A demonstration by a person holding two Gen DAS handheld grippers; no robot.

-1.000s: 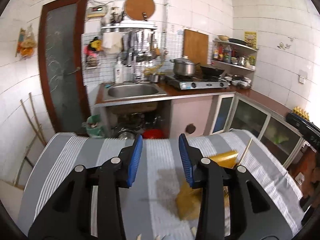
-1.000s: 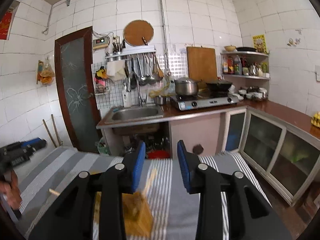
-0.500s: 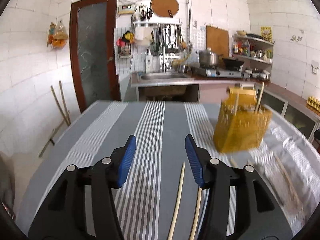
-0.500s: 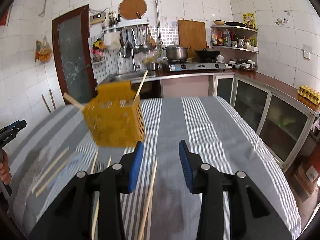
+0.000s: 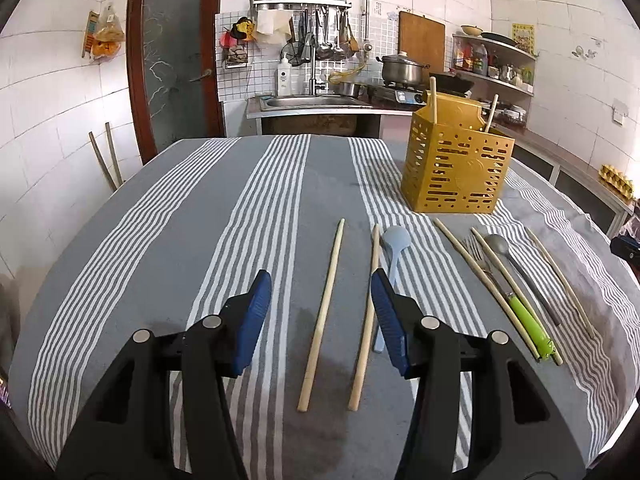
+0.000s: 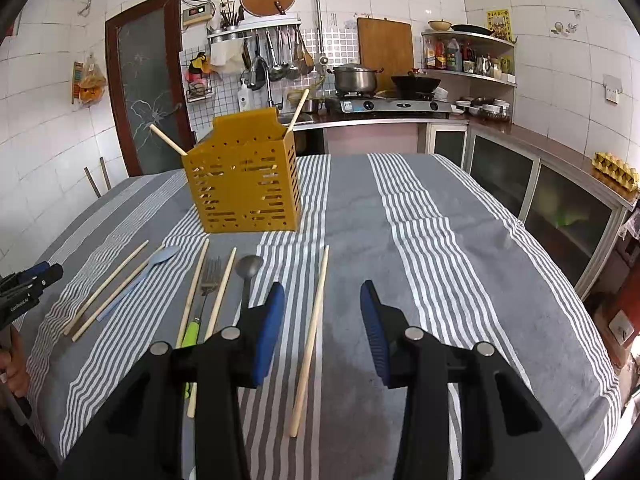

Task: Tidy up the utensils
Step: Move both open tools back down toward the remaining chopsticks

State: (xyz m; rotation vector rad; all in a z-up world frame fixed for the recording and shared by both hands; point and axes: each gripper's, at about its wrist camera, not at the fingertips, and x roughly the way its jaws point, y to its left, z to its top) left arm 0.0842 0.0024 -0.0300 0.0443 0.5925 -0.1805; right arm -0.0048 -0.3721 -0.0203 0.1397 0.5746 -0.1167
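left wrist view: left gripper (image 5: 321, 320) hangs above the striped tablecloth (image 5: 132, 248), jaws spread wide, nothing between the pads. two wooden chopsticks lie on the cloth under the gap, left chopstick (image 5: 322, 312) and right chopstick (image 5: 366, 312), roughly parallel, not touching. a pale blue spoon (image 5: 394, 246) lies just beside the right one, its handle partly hidden by the right finger. further right: more chopsticks, a green-handled fork (image 5: 516, 300) and a grey spoon (image 5: 508, 252), close together. yellow perforated utensil holder (image 5: 456, 168) stands upright beyond them with two chopsticks sticking out (corners). right wrist view: right gripper (image 6: 322, 328) also spread, empty, over a single chopstick (image 6: 312, 332) that lies between its fingers on the cloth. holder (image 6: 244, 184) is ahead and to the left; fork (image 6: 210, 276) and grey spoon (image 6: 248, 268) lie left of the fingers.
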